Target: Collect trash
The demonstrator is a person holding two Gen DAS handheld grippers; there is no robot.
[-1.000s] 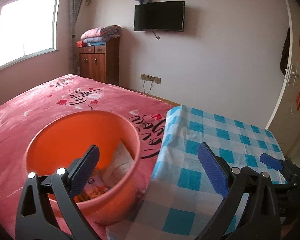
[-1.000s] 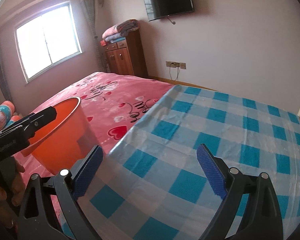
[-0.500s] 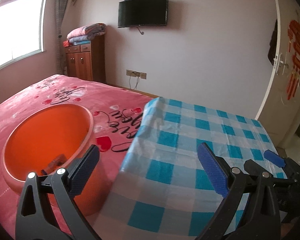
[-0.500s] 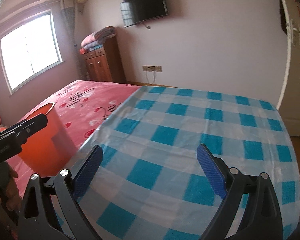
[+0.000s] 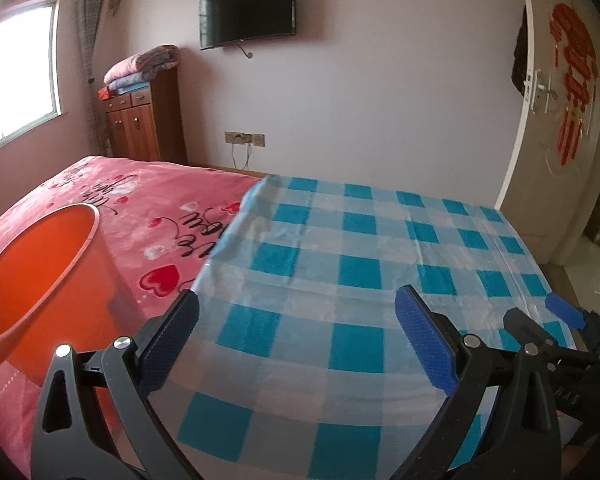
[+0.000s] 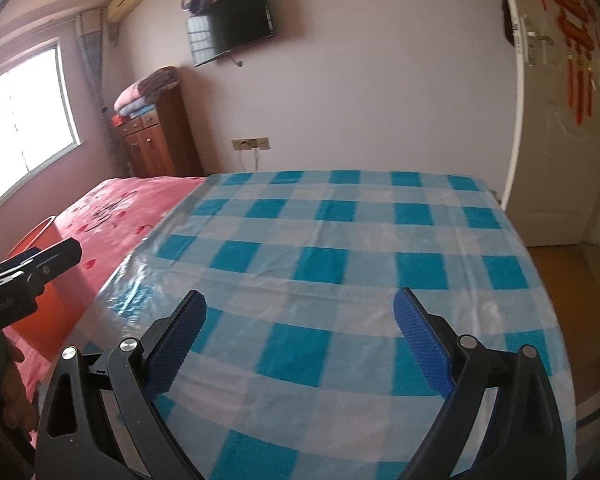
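**Bin to the left, no trash in sight on the checked cloth**

We hold both tools over the bench (image 6: 380, 264) with the blue-checked cloth, and both stand with fingers spread wide and nothing between them — the left hand-held gripper (image 5: 296, 340) and the right hand-held gripper (image 6: 300, 340) alike.

The landmark is the orange bin (image 5: 40, 280). It sits on the pink bed cover (image 5: 172, 216), just beside the left edge of the checked cloth. From the left hand-held gripper it lies close by on the left; from the right one it is well apart, far left, partly hidden behind the left tool's body. So the left hand is plainly the nearer to the bin. We cannot see into the bin from here.

As for the trash itself, we find no loose piece on the cloth right of the bin in either view. We judge that either collecting is nearly over or the remaining pieces lie outside these views. Any next pick would have to travel leftward across the cloth's edge to reach the bin.
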